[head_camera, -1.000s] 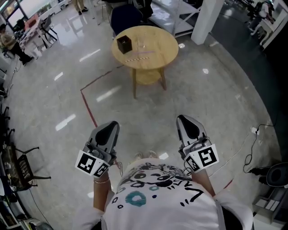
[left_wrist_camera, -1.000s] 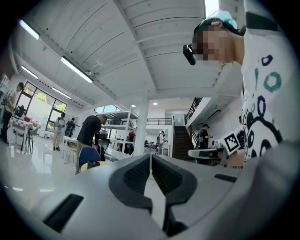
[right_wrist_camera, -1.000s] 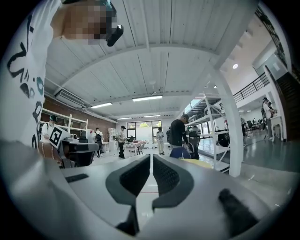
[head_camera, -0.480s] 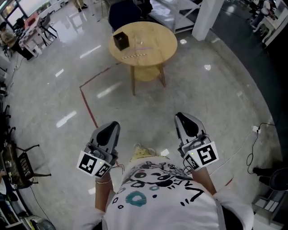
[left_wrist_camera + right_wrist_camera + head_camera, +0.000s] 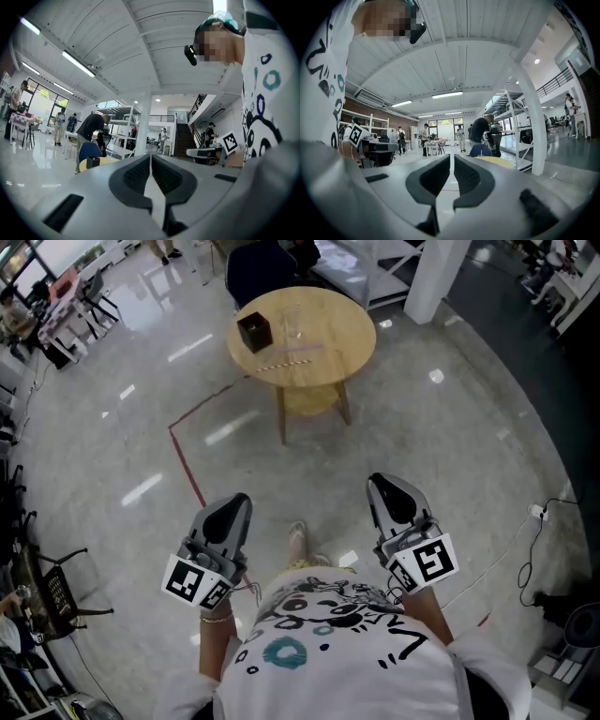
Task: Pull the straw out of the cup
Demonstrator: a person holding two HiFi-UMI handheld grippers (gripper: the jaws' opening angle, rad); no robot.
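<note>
you held the left gripper [image 5: 228, 512] and right gripper [image 5: 390, 495] pinched shut and empty, guessing because the table [image 5: 349, 334] was well out of reach, with the straw [image 5: 286, 363] lying flat near the cup [image 5: 293, 326], not in it.

A round wooden table [image 5: 342, 329] is standing on the glossy grey floor [image 5: 450, 446], its lower shelf [image 5: 309, 399] showing under the top. On the top, a black box [image 5: 255, 331] is sitting near the left edge and a clear cup [image 5: 292, 326] is standing just beside it. A pale straw [image 5: 284, 363] is lying flat toward the near edge.
</note>
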